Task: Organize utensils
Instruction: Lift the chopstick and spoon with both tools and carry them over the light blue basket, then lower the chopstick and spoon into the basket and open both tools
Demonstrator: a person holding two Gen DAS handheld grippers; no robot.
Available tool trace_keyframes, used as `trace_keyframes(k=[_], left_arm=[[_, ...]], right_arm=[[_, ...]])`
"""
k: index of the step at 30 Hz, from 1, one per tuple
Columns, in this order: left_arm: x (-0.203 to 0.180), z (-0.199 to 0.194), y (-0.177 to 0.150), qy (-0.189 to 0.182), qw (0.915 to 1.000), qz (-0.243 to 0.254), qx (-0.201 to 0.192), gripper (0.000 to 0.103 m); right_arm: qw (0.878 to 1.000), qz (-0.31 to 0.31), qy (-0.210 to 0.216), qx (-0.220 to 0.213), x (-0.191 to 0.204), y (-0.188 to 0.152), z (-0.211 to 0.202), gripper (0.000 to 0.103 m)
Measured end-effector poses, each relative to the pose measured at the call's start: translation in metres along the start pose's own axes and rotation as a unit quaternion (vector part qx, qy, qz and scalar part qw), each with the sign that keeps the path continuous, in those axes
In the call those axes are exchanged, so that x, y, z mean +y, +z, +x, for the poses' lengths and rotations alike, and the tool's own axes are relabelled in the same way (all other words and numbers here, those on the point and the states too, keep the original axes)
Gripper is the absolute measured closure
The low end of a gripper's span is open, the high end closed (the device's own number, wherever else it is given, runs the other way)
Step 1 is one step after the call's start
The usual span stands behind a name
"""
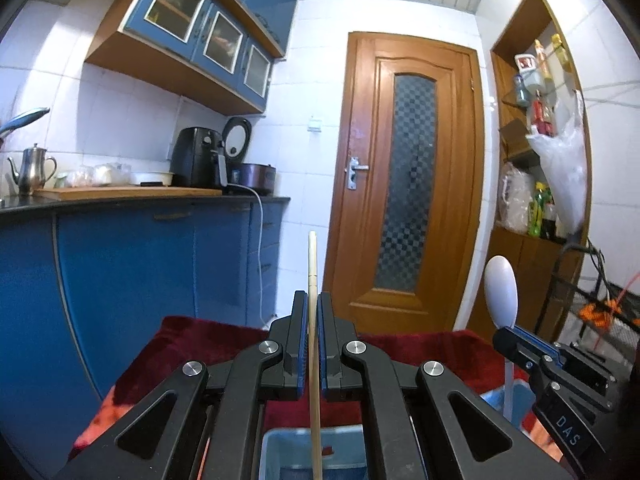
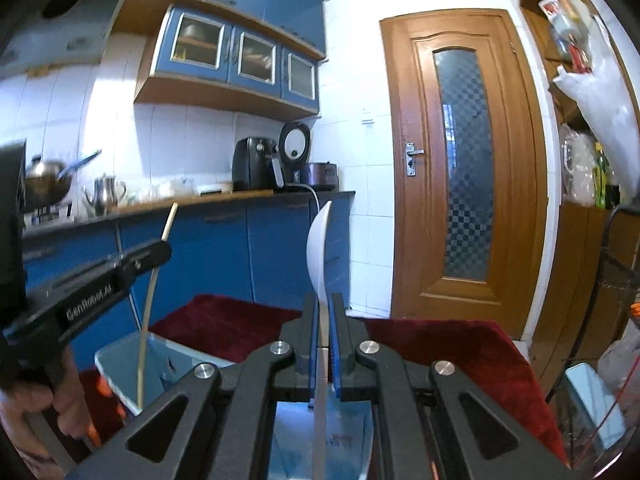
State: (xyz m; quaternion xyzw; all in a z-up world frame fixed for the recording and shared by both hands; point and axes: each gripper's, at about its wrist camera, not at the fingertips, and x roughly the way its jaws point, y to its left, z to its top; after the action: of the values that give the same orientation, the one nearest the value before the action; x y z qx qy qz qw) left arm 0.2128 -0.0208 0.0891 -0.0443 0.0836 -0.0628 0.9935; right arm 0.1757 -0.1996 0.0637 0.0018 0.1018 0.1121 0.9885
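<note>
1. Readable writing: "GenRobot.AI" runs along the side of the left gripper [image 2: 158, 254] as seen from the right wrist; "DAS" is printed on the body of the right gripper [image 1: 505, 337] as seen from the left wrist.
2. The left gripper's jaws are clamped on a pale wooden chopstick [image 1: 313, 320], thin and straight, standing nearly upright; its lower end hangs inside a blue plastic bin [image 1: 276, 446].
3. The right gripper's jaws are clamped on the flat handle of a white plastic spoon [image 2: 319, 248], bowl upward, handle reaching down toward a second blue bin [image 2: 288, 432].
4. Both bins sit on a dark red cloth [image 2: 448, 344] covering the desk, the chopstick's bin towards its left edge.
5. A hand [image 2: 66, 404] grips the left gripper's handle.
6. Beyond: blue cabinets, a black air fryer [image 1: 196, 162], a steel teapot [image 1: 31, 168], a wooden door [image 1: 408, 184], a white plastic bag [image 1: 564, 168] hanging by open shelves.
</note>
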Motion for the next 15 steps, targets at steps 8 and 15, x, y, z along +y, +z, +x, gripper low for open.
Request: trace_keyframes(k=[8, 15], left_arm=[[0.001, -0.024, -0.011, -0.008, 0.9997, 0.022, 0.002, 0.098], [0.003, -0.04, -0.005, -0.02, 0.9997, 0.017, -0.003, 0.098]], right_arm=[[1.0, -0.009, 0.006, 0.024, -0.002, -0.009, -0.014, 0.096], [0.999, 0.0, 0.01, 0.046, -0.004, -0.015, -0.021, 0.096]])
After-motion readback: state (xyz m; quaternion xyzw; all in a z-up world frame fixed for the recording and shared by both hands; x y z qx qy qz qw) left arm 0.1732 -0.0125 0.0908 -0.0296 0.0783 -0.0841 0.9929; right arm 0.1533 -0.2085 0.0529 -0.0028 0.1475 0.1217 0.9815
